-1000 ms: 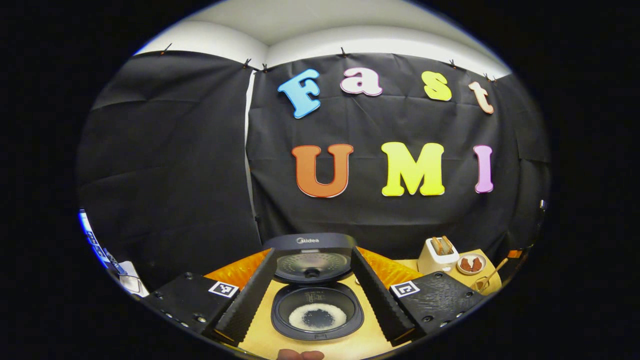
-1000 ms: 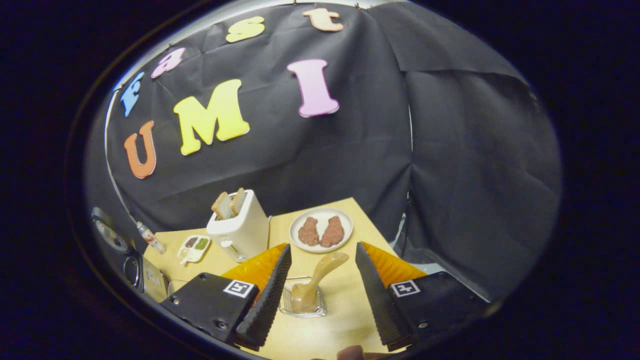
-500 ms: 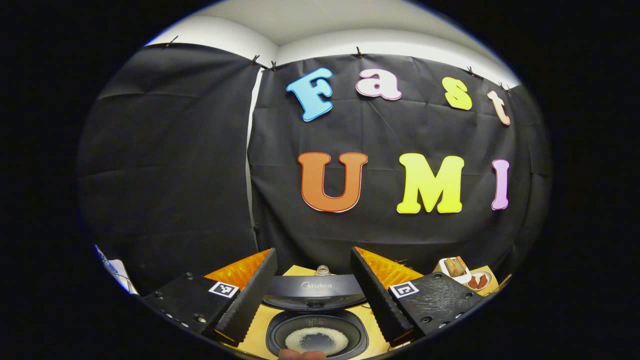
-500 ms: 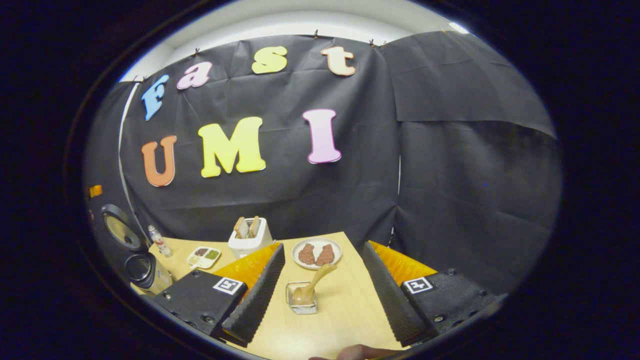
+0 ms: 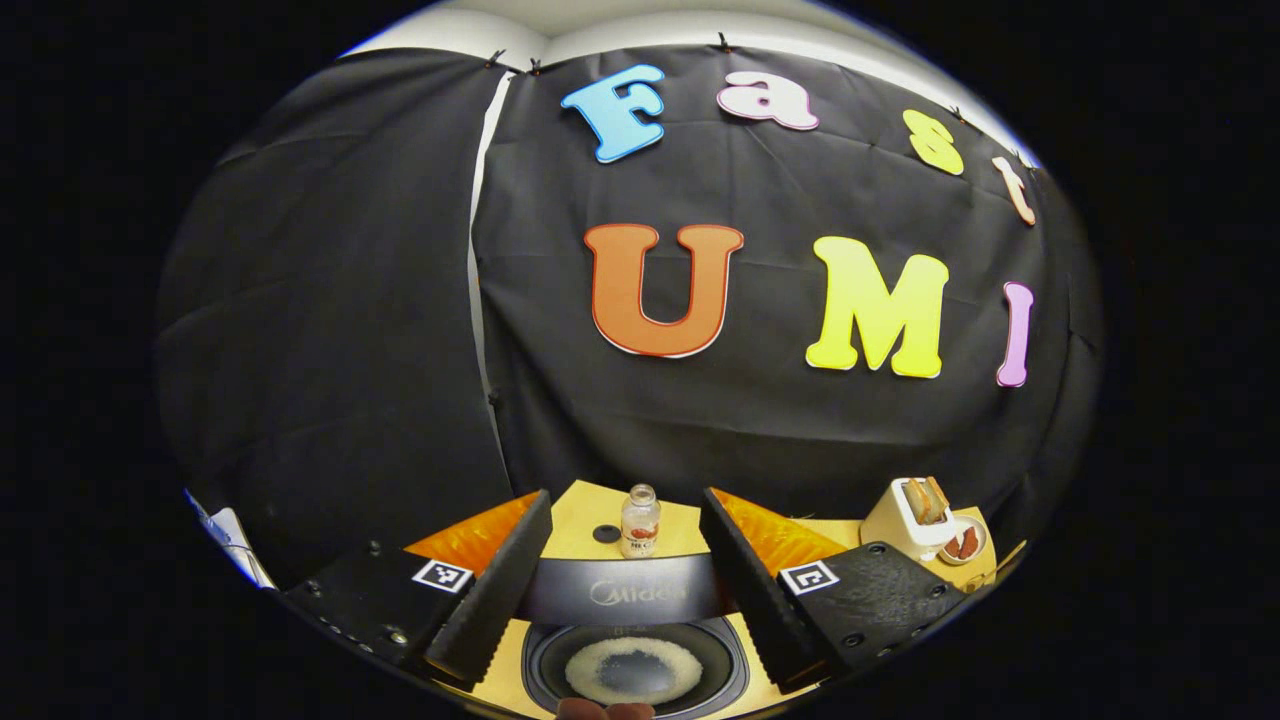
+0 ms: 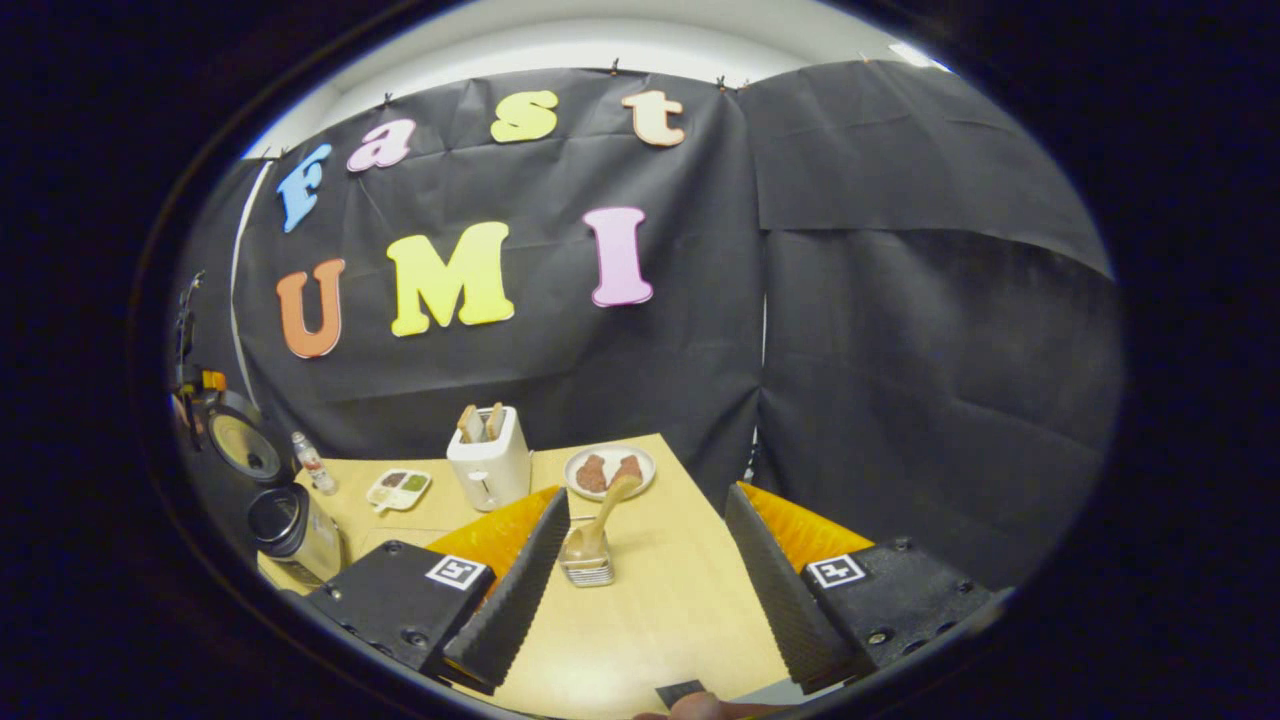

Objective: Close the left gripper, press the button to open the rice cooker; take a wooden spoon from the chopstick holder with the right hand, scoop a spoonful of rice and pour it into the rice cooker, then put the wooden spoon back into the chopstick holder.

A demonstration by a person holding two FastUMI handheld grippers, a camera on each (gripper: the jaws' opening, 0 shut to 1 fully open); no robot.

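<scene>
The left claw (image 5: 625,590) hung with its fingers spread wide and nothing between them, directly above the rice cooker (image 5: 635,672), whose lid stood raised and whose pot held a ring of rice. The right claw (image 6: 645,590) was likewise parted and empty over the table (image 6: 650,610). Just beyond it the wooden spoon (image 6: 600,515) leaned in the chopstick holder (image 6: 588,570). Farther back stood a toaster (image 6: 488,462) and a plate (image 6: 608,470). By my reading the task was at its end, spoon returned; next called only for drawing both claws clear.
</scene>
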